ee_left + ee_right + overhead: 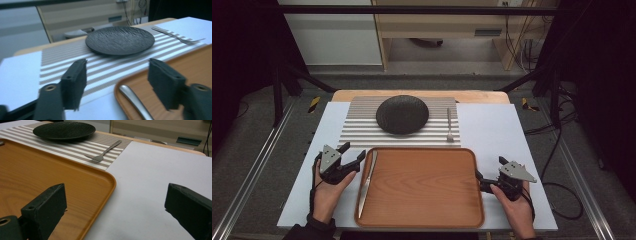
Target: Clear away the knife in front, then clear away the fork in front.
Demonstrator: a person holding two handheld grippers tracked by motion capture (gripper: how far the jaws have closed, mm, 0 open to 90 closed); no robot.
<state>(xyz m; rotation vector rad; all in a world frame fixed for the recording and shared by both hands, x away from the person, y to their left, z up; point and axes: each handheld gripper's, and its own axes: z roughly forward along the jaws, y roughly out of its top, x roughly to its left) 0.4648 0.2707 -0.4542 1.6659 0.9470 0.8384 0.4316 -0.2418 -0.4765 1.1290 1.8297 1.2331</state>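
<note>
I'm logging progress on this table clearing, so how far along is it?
Done: a knife lies inside the wooden tray, along its left edge. In hand: nothing; the left tool hovers open by the knife's handle, the right tool open at the tray's right rim. Left, probably: the dark plate and fork, both on the striped mat.

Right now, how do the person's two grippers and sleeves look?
Both the left gripper and the right gripper are black, each with two blocky flat-faced jaws and a grey three-cornered plate on top. A thin black cable trails from each along the hand. A dark sleeve covers the left forearm.
</note>
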